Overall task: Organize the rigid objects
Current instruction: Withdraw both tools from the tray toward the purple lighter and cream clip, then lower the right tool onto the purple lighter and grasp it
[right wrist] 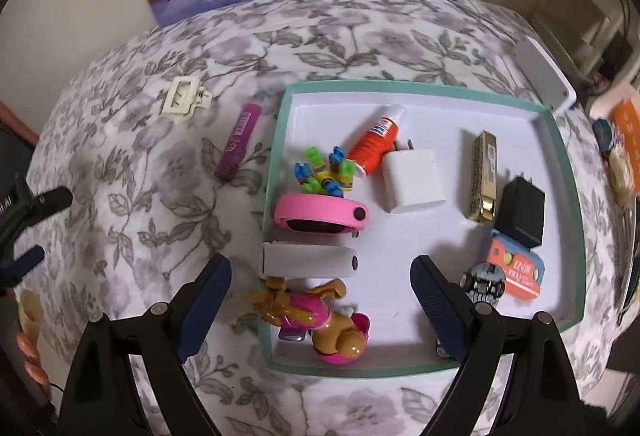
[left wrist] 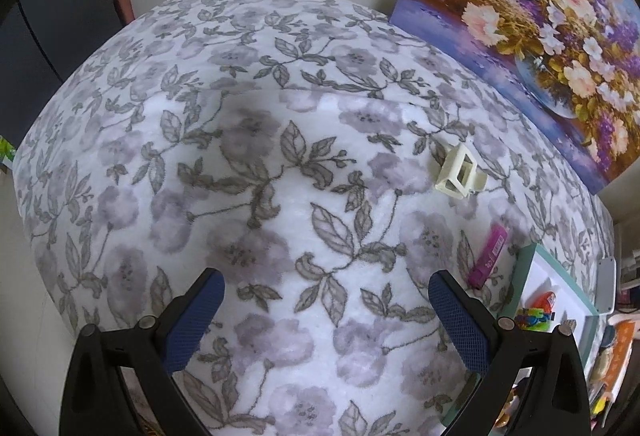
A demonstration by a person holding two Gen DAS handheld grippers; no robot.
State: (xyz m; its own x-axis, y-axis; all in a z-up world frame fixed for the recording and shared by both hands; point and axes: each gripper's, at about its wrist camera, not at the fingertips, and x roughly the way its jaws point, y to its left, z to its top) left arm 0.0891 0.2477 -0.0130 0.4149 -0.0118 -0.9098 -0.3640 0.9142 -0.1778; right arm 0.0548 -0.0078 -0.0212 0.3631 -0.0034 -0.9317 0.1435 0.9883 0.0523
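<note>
Mid-sort: cream plastic hair claw [right wrist: 182, 98] and purple rectangular stick [right wrist: 239, 141] left on floral blanket, upper left, outside teal-rimmed white tray [right wrist: 560, 172]. Both grippers [left wrist: 324, 320] [right wrist: 322, 300] empty, fingers apart. Next: grasp one.

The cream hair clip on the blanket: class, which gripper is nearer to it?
Left. The left gripper hangs open over the blanket short of the hair clip; the right gripper hangs open over the tray, farther away.
</note>
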